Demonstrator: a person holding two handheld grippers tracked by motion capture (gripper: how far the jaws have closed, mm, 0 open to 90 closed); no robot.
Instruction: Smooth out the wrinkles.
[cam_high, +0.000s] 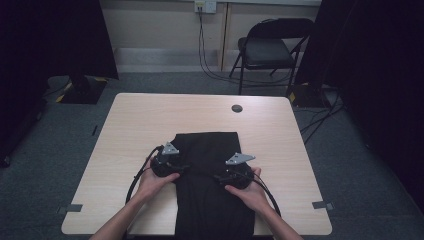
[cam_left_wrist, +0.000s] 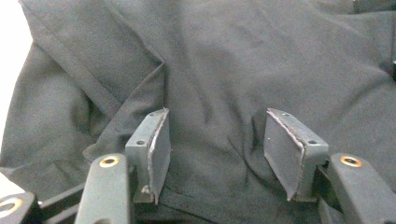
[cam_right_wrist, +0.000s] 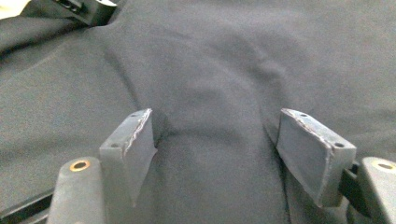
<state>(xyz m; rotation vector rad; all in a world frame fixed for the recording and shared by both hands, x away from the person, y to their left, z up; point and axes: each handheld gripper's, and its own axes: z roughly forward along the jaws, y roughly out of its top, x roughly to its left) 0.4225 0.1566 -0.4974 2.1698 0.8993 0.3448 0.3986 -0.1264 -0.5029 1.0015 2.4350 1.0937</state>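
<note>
Two grippers work on one black cloth (cam_high: 210, 175) at a light wooden table (cam_high: 135, 125). Seen from the high view, the cloth lies folded in a long strip from the table's centre toward 6 o'clock, where it runs over the near edge. The left gripper (cam_high: 176, 169) sits at the cloth's 9 o'clock edge, the hand (cam_high: 152, 182) behind it. The right gripper (cam_high: 220, 176) sits at the 3 o'clock edge, held by the right hand (cam_high: 250, 192). The two face each other across the strip.

Left gripper (cam_left_wrist: 215, 151), own view: jaws stand wide apart, pads clear of the fabric between them, nothing pinched. A seam and a folded flap of the cloth (cam_left_wrist: 224, 70) lie toward 10 o'clock of the jaws.

Right gripper (cam_right_wrist: 217, 156), own view: jaws likewise wide, a soft ridge of cloth (cam_right_wrist: 210, 79) rising between them, pads not pressing on it. Part of the other gripper shows at 11 o'clock.

Beyond the table: a small dark round grommet (cam_high: 237, 108) at 12 o'clock of the cloth, a folding chair (cam_high: 267, 50) on the floor at 1 o'clock.
</note>
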